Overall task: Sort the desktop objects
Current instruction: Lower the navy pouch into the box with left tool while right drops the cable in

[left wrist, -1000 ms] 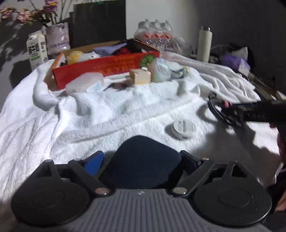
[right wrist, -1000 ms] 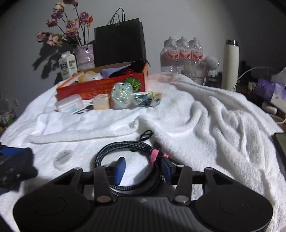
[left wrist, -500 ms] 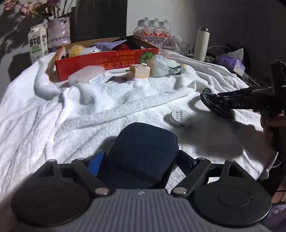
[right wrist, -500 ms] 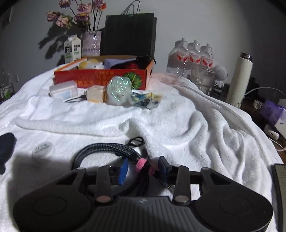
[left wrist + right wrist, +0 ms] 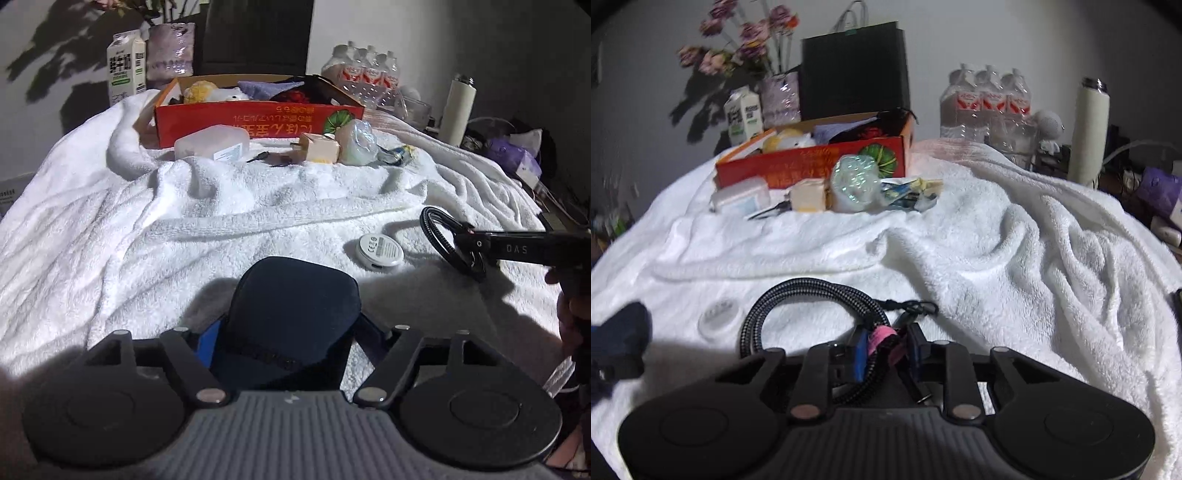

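My left gripper (image 5: 288,332) has the dark blue pouch (image 5: 291,314) between its fingers and the jaws are closing on it; the pouch fills the gap side to side, its long axis running straight out ahead of me along the fingers, though I cannot tell whether the pads press yet. My right gripper (image 5: 886,350) straddles the coiled cable (image 5: 812,295) at its pink tie (image 5: 881,338), jaws closing there, pads nearly on the cords; the loop lies flat on the white towel (image 5: 1034,258) and fans out ahead and to the left of the fingers. Both things sit on the near edge of the towel, the white puck (image 5: 380,249) between them. The red box (image 5: 258,114) lies at the far side, straight ahead of the left gripper and ahead-left of the right, so I judge both carries must go forward over the towel's folds, the left having the more direct line.
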Motion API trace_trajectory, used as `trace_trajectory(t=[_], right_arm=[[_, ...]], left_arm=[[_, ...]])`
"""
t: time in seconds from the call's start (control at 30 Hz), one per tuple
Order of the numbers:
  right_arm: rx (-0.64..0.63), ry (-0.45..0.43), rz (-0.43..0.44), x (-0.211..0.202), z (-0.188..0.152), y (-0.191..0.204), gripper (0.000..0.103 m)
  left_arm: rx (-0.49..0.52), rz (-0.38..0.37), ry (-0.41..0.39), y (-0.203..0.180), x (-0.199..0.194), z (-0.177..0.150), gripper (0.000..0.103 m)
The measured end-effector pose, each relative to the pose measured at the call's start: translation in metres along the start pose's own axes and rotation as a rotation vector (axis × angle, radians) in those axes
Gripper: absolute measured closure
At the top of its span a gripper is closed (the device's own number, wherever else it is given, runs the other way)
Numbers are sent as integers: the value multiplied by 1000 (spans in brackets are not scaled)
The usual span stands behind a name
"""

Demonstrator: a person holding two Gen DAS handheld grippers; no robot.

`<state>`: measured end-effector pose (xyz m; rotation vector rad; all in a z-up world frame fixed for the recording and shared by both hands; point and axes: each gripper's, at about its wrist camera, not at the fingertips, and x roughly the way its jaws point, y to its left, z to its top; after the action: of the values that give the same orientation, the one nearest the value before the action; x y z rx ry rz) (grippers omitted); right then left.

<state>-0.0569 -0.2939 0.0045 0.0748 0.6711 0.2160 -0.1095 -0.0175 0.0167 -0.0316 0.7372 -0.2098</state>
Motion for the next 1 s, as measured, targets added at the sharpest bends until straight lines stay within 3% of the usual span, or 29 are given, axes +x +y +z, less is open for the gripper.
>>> trace_trajectory(t=[0.13, 0.23, 0.33, 0.47, 0.63, 0.77, 0.87, 1.0], right_arm=[[-10, -51, 17, -23, -1, 8, 85], [-14, -132, 42, -46, 18, 12, 85], [-33, -204, 84, -57, 50, 14, 84], [-124, -267, 72, -42, 108, 24, 84], [-176, -264, 82, 21, 202, 33, 84], [-226, -161, -11, 111, 257, 43, 84], [-248, -63, -47, 173, 271, 49, 84], [-318, 51, -107, 236, 267, 64, 84]], left_arm=[[-78, 4, -47, 10, -15, 6, 35], [-113, 8, -96, 21, -26, 27, 38], [-123, -6, -157, 33, -31, 63, 40], [-104, -1, -227, 47, -23, 129, 41], [-96, 13, -250, 67, 12, 241, 41], [-129, 98, -198, 84, 81, 316, 41], [-183, 129, -93, 99, 148, 339, 41], [-193, 165, 31, 104, 221, 336, 40]])
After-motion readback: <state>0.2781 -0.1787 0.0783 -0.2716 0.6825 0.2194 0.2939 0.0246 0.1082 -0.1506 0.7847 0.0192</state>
